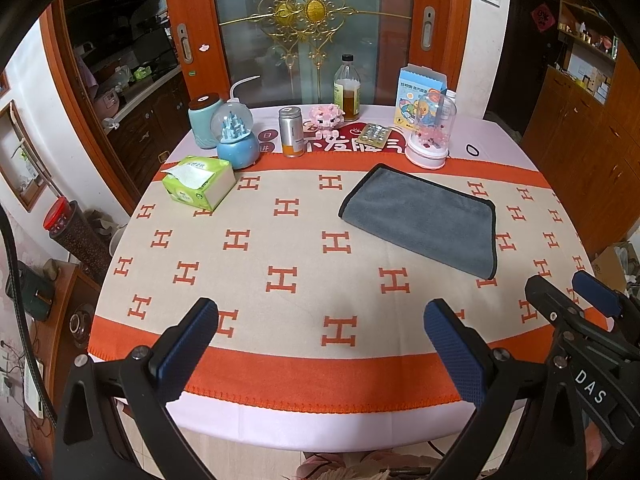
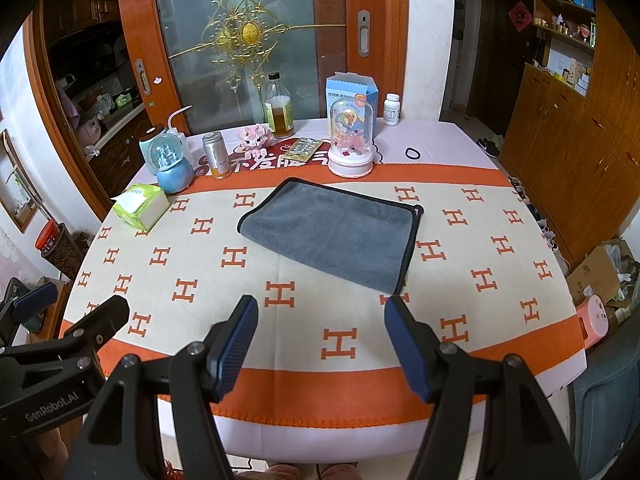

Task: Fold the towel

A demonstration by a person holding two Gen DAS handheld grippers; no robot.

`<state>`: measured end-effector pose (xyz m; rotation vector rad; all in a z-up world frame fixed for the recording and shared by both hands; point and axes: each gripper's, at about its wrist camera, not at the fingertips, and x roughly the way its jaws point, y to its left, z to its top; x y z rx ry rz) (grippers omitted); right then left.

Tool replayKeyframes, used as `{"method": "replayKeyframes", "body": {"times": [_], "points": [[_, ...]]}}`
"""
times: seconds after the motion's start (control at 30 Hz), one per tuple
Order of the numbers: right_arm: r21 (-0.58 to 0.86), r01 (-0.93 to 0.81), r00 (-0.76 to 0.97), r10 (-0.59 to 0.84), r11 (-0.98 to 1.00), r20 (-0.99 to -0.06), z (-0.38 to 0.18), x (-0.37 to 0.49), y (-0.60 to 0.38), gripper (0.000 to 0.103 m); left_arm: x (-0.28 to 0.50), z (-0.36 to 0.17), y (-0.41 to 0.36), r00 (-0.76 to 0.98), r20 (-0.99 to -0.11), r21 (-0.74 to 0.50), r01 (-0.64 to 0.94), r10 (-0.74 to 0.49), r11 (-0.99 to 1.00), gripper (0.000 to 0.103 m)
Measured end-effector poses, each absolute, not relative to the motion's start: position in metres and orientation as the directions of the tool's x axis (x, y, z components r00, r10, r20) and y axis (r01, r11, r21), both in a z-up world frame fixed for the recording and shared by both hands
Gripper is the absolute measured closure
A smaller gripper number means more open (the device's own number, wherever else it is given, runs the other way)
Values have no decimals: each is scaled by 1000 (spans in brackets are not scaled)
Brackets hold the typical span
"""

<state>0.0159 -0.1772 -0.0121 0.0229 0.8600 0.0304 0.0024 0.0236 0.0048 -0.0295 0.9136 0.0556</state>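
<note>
Worktop under an orange-bordered cloth with H marks fills both views. Grey towel, black-edged, lies flat at frame centre in the right view, right of centre in the left view. Left tongs apart, empty, low in frame over the near border. Right tongs apart, empty, likewise. Tissue box upper left. Snow globe just behind it.
</note>
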Motion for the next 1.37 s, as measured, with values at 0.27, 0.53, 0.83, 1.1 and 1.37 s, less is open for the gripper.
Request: {"method": "replayKeyframes", "body": {"times": [0.27, 0.53, 0.83, 1.1, 1.37], "points": [[33, -18, 652, 36, 999, -758, -12, 16, -177, 37, 3, 5, 23, 609, -793, -2, -61, 36, 998, 1], [32, -18, 652, 36, 999, -758, -12, 16, -177, 37, 3, 4, 23, 608, -793, -1, -61, 36, 998, 1], [32, -19, 651, 37, 999, -758, -12, 16, -177, 37, 3, 5, 23, 608, -793, -1, -64, 38, 998, 1], [32, -19, 651, 37, 999, -758, -11, 15, -177, 37, 4, 4, 23, 607, -794, -1, -62, 37, 998, 1], [33, -18, 650, 36, 999, -759, -11, 15, -177, 37, 3, 2, 22, 606, -794, 0, -62, 38, 998, 1]]}}
